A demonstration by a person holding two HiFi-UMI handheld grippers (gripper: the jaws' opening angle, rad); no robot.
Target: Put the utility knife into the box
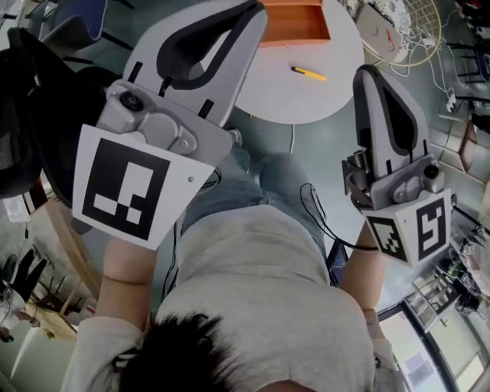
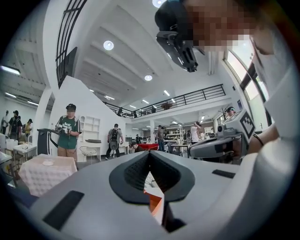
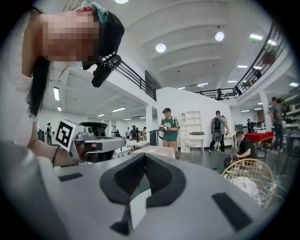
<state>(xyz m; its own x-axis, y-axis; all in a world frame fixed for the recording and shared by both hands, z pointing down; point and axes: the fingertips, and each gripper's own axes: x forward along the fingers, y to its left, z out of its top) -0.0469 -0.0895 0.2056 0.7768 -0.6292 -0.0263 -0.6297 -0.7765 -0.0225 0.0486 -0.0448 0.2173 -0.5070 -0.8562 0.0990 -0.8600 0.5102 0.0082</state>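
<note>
The utility knife (image 1: 308, 73) lies flat on the round table (image 1: 306, 103), near the orange box (image 1: 295, 23) but not touching it, and nothing lies on top of it. You hold both tools raised in front of your body, and neither is down at the knife. The left gripper (image 2: 149, 153) has its jaws pressed together at the tips with nothing between them; through the hollow behind the tips only a bit of the orange box shows. The right gripper (image 3: 144, 156) is the same, tips together and empty. In my judgement the task is not begun, and the gripper you choose must spread its jaws before it goes down. The knife looks like a slim plastic one, yellow with a dark end, so I expect it to be light and stiff, and it should not bend in the pinch. Its smooth body can be slippery, and because it lies so low on the table it may slide or turn away if one jaw touches it first. I advise you to take it across its narrow width, near the middle of its length, so that no end tips down. Which end has the blade I cannot tell; it is too small.
</note>
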